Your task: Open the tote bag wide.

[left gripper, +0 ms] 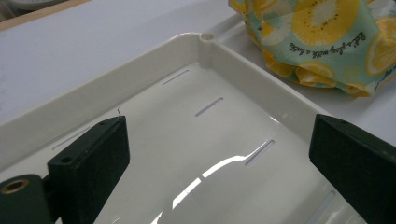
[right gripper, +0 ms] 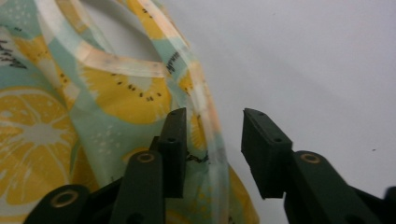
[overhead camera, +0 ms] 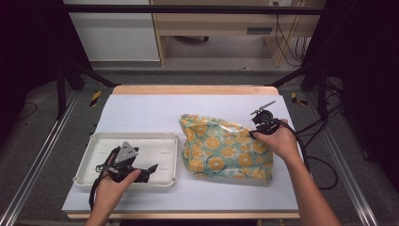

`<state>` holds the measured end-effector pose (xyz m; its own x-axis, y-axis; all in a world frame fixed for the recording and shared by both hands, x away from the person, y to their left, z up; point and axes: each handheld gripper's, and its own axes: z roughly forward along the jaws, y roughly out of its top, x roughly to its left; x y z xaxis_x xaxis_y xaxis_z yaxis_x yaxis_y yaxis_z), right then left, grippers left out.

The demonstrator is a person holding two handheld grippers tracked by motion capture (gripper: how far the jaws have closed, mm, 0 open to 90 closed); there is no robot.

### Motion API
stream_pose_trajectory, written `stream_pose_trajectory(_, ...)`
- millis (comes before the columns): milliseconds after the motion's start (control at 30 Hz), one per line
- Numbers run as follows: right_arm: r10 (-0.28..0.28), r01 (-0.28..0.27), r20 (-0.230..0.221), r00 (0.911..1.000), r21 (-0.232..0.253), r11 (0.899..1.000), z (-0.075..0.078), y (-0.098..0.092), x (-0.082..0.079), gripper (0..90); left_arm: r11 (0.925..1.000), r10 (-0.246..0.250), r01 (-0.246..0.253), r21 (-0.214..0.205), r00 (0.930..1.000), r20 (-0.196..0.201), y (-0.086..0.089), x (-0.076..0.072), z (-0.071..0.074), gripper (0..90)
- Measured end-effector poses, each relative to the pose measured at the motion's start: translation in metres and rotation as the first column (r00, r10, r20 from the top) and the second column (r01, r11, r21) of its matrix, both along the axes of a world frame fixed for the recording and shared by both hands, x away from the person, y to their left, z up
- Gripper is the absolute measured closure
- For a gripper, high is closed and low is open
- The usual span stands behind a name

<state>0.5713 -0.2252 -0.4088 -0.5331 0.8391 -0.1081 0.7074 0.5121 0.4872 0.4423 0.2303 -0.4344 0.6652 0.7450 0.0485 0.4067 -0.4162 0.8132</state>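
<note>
We see a white table top (overhead camera: 141, 113) with a wooden edge, and on its left part a cream plastic tray (overhead camera: 141, 139) with slots in its floor. Beyond the table we see pale cabinets (overhead camera: 113, 33) and loose cables (overhead camera: 289, 42) on the floor.

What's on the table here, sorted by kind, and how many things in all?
Bags: 1, the fruit-print bag
Trays: 1, the white tray
Grippers: 2, the left gripper over the tray, the right gripper at the bag's edge
Total: 4

Grey floor (overhead camera: 42, 136), black frame posts (overhead camera: 61, 89), wooden desk (overhead camera: 216, 23) behind, cables (overhead camera: 324, 160)
</note>
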Motion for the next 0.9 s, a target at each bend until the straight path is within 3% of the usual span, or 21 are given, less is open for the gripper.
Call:
stream_pose_trajectory(33,0.008,-0.008,-0.012,0.9999,0.022,1.000,0.001,0.000,-0.001,76.0,1.0000,-0.004,0.004,0.008,1.0000,-0.003,-0.001,0.000,0.000,5.1)
stream_pose_trajectory(133,0.023,-0.023,-0.001,0.9997,0.049,0.999,0.005,0.000,-0.004,89.3,0.9998,-0.019,0.019,-0.002,0.9998,-0.005,-0.006,-0.001,0.004,5.1)
stream_pose_trajectory(233,0.034,-0.035,0.028,0.9990,0.067,0.997,0.011,0.001,-0.008,90.0,0.9995,-0.031,0.031,-0.003,0.9995,-0.006,-0.010,-0.001,0.006,5.1)
stream_pose_trajectory(267,0.056,-0.063,0.080,0.9953,0.098,0.993,0.020,0.001,-0.017,90.0,0.9990,-0.045,0.045,0.005,0.9990,-0.003,-0.014,0.000,0.009,5.2)
stream_pose_trajectory(300,0.065,-0.077,0.103,0.9925,0.118,0.990,0.025,0.002,-0.023,90.0,0.9987,-0.050,0.050,0.006,0.9988,-0.004,-0.017,0.001,0.011,5.2)
stream_pose_trajectory(367,0.089,-0.114,0.160,0.9832,0.158,0.981,0.037,0.003,-0.037,90.0,0.9977,-0.067,0.067,0.008,0.9977,-0.003,-0.023,0.004,0.014,5.3)
stream_pose_trajectory(433,0.118,-0.152,0.203,0.9720,0.164,0.975,0.048,0.005,-0.054,90.0,0.9966,-0.079,0.079,0.022,0.9968,0.010,-0.030,0.006,0.018,5.4)
stream_pose_trajectory(467,0.118,-0.152,0.203,0.9720,0.164,0.975,0.048,0.005,-0.054,90.0,0.9966,-0.079,0.079,0.022,0.9968,0.010,-0.030,0.006,0.018,5.5)
stream_pose_trajectory(500,0.140,-0.185,0.239,0.9608,0.175,0.967,0.055,0.007,-0.070,90.0,0.9953,-0.091,0.091,0.034,0.9957,0.013,-0.039,0.012,0.023,5.5)
stream_pose_trajectory(533,0.148,-0.197,0.253,0.9560,0.181,0.963,0.058,0.008,-0.078,90.0,0.9944,-0.099,0.098,0.039,0.9950,0.013,-0.043,0.015,0.025,5.5)
stream_pose_trajectory(567,0.148,-0.197,0.253,0.9560,0.181,0.963,0.058,0.008,-0.078,90.0,0.9944,-0.099,0.098,0.039,0.9950,0.013,-0.043,0.015,0.025,5.5)
stream_pose_trajectory(600,0.178,-0.233,0.273,0.9454,0.184,0.955,0.061,0.010,-0.093,90.0,0.9919,-0.114,0.114,0.056,0.9935,-0.001,-0.052,0.025,0.030,5.5)
stream_pose_trajectory(700,0.187,-0.246,0.289,0.9390,0.183,0.952,0.060,0.010,-0.102,90.0,0.9910,-0.125,0.125,0.047,0.9921,-0.017,-0.059,0.036,0.035,5.9)
stream_pose_trajectory(833,0.190,-0.258,0.305,0.9330,0.198,0.946,0.060,0.007,-0.107,90.0,0.9897,-0.138,0.140,0.032,0.9895,-0.042,-0.075,0.063,0.045,5.9)
stream_pose_trajectory(900,0.195,-0.265,0.310,0.9304,0.202,0.943,0.060,0.006,-0.108,90.0,0.9898,-0.138,0.139,0.030,0.9894,-0.046,-0.078,0.067,0.047,5.5)
